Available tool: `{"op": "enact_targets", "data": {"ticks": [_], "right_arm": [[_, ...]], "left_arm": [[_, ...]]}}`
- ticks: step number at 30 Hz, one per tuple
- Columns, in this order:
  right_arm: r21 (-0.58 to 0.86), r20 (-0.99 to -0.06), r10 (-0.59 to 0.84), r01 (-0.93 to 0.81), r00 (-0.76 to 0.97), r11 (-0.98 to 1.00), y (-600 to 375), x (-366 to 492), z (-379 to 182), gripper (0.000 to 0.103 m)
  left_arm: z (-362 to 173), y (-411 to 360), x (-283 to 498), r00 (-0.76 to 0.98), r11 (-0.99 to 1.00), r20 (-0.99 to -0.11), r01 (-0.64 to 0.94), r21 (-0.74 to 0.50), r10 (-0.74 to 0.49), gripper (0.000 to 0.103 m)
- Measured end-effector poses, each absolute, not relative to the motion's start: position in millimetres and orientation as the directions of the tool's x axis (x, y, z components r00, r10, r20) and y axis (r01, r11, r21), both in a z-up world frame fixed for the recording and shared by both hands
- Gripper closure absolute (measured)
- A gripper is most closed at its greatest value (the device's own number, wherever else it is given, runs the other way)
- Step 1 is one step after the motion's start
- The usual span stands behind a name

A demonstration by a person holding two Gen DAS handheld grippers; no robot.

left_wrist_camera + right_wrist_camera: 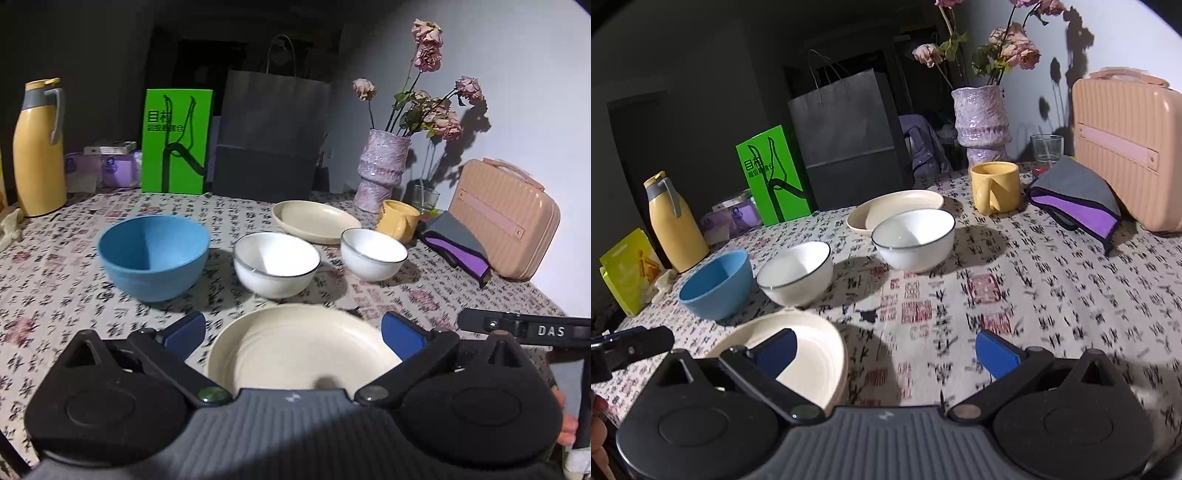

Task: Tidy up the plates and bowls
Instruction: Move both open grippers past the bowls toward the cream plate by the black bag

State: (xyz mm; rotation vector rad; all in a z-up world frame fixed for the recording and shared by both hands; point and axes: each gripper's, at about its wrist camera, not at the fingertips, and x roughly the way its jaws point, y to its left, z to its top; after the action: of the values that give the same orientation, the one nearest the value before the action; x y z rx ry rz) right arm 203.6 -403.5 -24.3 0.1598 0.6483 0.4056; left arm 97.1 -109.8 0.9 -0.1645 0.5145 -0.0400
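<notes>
With both grippers' fingers spread wide and empty, the left gripper (293, 334) would best straddle the near cream ceramic plate's (295, 350) rim squarely before closing.

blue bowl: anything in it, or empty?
Empty. The blue bowl stands upright, and its inside shows only bare blue wall and bottom in both views.

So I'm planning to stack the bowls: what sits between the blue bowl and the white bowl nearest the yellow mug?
The other white bowl stands between the blue bowl and the white bowl by the mug, apart from both; the left wrist view shows it best.
</notes>
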Motion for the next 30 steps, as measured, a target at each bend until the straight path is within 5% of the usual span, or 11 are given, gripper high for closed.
{"op": "enact_targets", "data": {"ticks": [30], "right_arm": [[0.384, -0.484, 0.576, -0.432, 0.658, 0.816, -416.3, 375.9, 61.9, 0.000]], "left_arm": [[60.1, -147.8, 219.3, 0.864, 0.935, -0.496, -0.102, -0.340, -0.086, 0.000]]}}
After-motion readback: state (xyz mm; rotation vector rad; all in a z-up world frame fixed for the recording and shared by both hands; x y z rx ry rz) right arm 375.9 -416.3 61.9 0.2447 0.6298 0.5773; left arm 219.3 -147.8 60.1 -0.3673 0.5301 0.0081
